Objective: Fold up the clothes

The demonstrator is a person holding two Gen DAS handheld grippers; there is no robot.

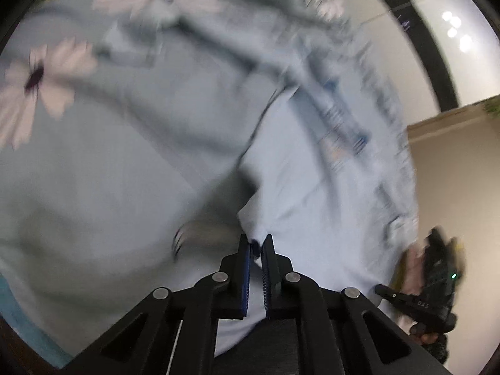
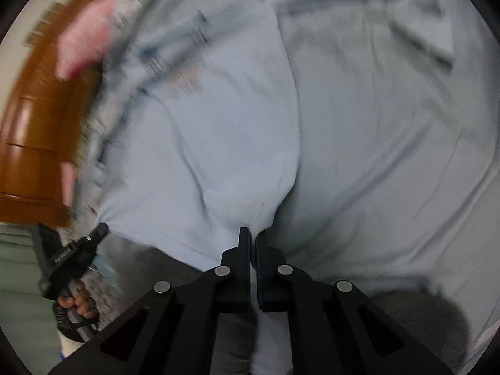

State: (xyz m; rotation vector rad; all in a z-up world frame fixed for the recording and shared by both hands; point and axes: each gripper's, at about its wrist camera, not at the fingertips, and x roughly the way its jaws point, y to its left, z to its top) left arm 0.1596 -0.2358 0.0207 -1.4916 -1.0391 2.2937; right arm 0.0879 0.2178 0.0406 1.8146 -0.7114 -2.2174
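left hand-held gripper (image 1: 257,245) – clamped on pale blue garment (image 1: 312,187) | right hand-held gripper (image 2: 253,237) – likewise

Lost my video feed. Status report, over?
Left tool and right tool both shut on pale blue cotton garment. Garment hangs between them over flowered bedspread. Nothing in the way.

We hold the left tool (image 1: 256,243) pointing steeply down, its two fingers nearly together, with only a thin gap that is pinched on a fold of the pale blue garment (image 1: 312,187). The right tool (image 2: 253,237) also points steeply down, its fingers pressed together on an edge of the same cloth. In the left wrist view our right hand (image 1: 415,268) appears at 4 o'clock, wrapped around its handle. In the right wrist view our left hand (image 2: 78,303) grips its handle at 8 o'clock.
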